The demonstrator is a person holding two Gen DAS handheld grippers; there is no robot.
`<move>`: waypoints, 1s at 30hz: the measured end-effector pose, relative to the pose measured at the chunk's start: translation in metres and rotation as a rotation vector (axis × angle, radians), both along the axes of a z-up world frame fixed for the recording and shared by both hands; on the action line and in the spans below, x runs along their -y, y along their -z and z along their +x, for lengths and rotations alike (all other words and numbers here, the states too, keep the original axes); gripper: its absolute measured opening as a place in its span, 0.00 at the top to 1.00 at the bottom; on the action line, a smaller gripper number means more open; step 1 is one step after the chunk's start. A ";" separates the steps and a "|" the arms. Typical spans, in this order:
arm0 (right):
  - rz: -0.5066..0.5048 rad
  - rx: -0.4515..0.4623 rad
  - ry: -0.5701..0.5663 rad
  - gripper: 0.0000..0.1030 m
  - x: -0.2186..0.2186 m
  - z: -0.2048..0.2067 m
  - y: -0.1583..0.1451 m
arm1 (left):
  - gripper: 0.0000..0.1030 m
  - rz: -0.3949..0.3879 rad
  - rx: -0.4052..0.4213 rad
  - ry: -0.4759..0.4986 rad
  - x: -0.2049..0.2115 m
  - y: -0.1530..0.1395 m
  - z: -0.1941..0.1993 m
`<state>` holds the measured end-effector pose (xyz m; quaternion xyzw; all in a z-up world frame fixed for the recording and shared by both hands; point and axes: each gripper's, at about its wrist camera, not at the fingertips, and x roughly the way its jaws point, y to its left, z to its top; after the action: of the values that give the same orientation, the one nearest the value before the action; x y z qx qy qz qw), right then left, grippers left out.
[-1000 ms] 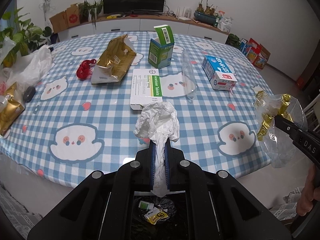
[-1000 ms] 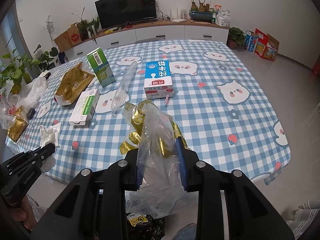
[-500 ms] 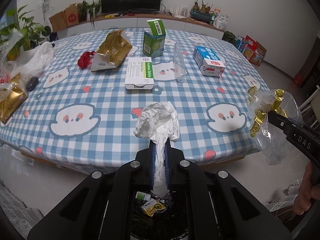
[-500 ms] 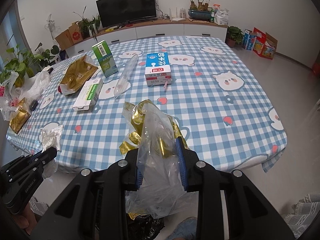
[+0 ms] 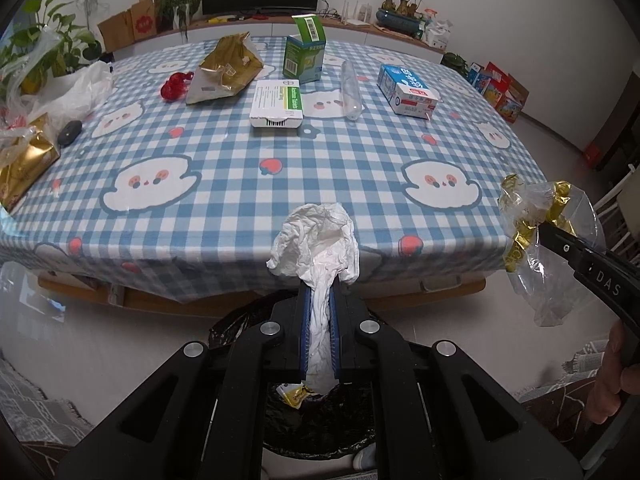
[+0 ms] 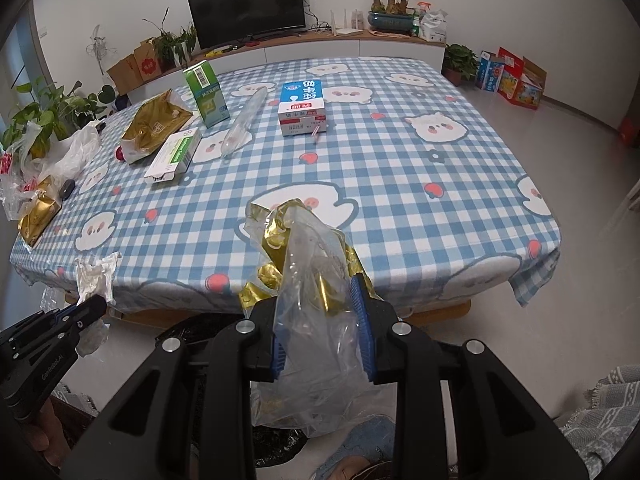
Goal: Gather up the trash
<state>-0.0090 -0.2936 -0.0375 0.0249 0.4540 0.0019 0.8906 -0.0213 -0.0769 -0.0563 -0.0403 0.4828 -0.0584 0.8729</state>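
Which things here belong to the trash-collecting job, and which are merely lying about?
Belonging to the job:
crumpled tissue
clear plastic wrapper
black bin bag
milk carton
tablet box

Lying about:
television
potted plant
cardboard boxes

The right gripper arm carries white letters "DAS". The left gripper arm reads what looks like "GenRobot.AI", small and slanted. On the table, the white-and-green medicine box just in front of the green carton shows "Acarbose Tablets"; the carton's flap bears a barcode.
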 end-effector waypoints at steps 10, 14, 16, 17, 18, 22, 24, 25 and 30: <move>-0.023 -0.026 -0.008 0.74 -0.010 -0.026 0.018 | 0.93 -0.002 -0.045 -0.008 0.010 0.021 -0.024; -0.041 -0.029 -0.014 0.74 -0.015 -0.028 0.017 | 0.93 0.015 -0.030 -0.002 0.018 0.014 -0.024; -0.045 -0.023 -0.023 0.74 -0.018 -0.029 0.017 | 0.93 0.019 -0.029 -0.007 0.021 0.013 -0.023; -0.045 -0.019 -0.029 0.74 -0.019 -0.030 0.019 | 0.93 0.026 -0.026 -0.009 0.022 0.013 -0.024; -0.046 -0.025 -0.034 0.74 -0.019 -0.031 0.023 | 0.93 0.032 -0.021 -0.011 0.023 0.013 -0.024; -0.033 -0.029 -0.020 0.74 -0.013 -0.036 0.038 | 0.93 0.047 -0.034 -0.003 0.026 0.031 -0.030; -0.023 -0.038 -0.015 0.74 -0.011 -0.036 0.048 | 0.93 0.043 -0.055 -0.004 0.024 0.045 -0.032; -0.022 -0.044 -0.013 0.74 -0.011 -0.036 0.053 | 0.93 0.055 -0.060 -0.002 0.024 0.053 -0.032; -0.017 -0.060 -0.008 0.74 -0.010 -0.034 0.074 | 0.93 0.066 -0.097 -0.003 0.023 0.083 -0.028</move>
<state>-0.0428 -0.2834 -0.1111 0.0156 0.4805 0.0012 0.8769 -0.0496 -0.0998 -0.1395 -0.0152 0.5260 -0.0392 0.8495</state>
